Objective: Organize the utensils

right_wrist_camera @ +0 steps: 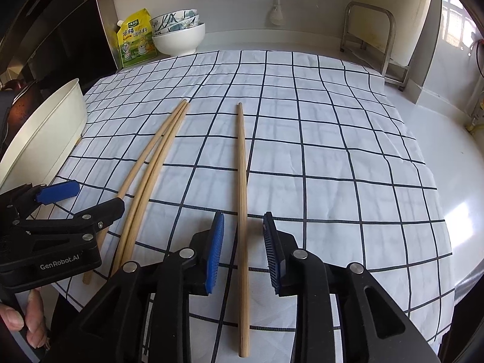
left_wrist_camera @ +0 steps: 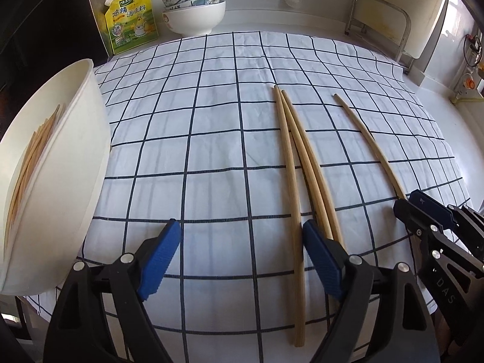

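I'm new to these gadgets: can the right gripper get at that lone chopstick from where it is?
Probably yes. The lone chopstick already lies between the right gripper pads, untouched, on the checked cloth with nothing over it.

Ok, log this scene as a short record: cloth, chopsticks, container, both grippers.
cloth: checked cloth, spread flat
chopsticks: three chopsticks lie close together; single chopstick lies apart
container: white tub at the cloth's left edge, holds more sticks
left gripper: open, nothing between pads
right gripper: open, straddles the single chopstick, pads not touching it
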The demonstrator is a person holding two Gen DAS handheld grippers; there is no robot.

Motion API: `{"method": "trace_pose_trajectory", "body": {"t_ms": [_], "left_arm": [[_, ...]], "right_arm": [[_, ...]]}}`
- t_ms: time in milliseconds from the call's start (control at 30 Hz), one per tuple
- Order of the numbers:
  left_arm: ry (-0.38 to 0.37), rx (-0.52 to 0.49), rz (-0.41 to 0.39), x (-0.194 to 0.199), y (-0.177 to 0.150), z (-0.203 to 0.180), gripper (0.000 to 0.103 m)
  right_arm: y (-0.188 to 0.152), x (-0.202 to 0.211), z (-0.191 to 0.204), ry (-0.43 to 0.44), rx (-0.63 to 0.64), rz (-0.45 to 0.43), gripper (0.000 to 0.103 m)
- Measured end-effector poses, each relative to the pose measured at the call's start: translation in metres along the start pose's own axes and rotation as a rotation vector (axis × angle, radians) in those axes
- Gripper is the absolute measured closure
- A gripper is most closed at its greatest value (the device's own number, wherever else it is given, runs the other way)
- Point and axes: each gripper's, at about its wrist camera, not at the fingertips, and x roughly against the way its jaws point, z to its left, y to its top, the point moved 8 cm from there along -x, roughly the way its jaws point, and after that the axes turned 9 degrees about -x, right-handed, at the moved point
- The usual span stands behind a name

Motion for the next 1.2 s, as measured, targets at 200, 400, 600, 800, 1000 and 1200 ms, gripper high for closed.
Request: {"method": "trace_pose_trajectory", "body": {"t_ms": [200,400,600,800,1000,1200], "left_arm": [[-0.009,-0.009,-0.019,-0.006,0.012,-0.007,0.023],[-0.044,-0.05,-0.047,0.002,0.011,-0.021,0.061],[-0.12,-0.023,-0.031,0.005,0.009,-0.024,0.096],[-0.169,0.017,-0.034,0.015,0.004,-0.017,0.096],[-0.198,0.048,-0.075,0.036,0.006,-0.004,0.096],[-0.184,0.09,-0.153,0.068,0.015,0.029,0.096]], "right_arm": [[0.005,-0.005,0.002,-0.035,0.029,-0.011,0.077],[0.005,-0.005,0.001,-0.034,0.031,-0.017,0.089],[0.005,-0.003,-0.002,0.013,-0.019,-0.005,0.096],[0.007,0.009,0.001,0.054,-0.056,-0.017,0.096],[0.012,0.02,0.016,0.084,-0.052,-0.034,0.096],[0.026,0.032,0.051,0.143,-0.03,-0.059,0.096]]}}
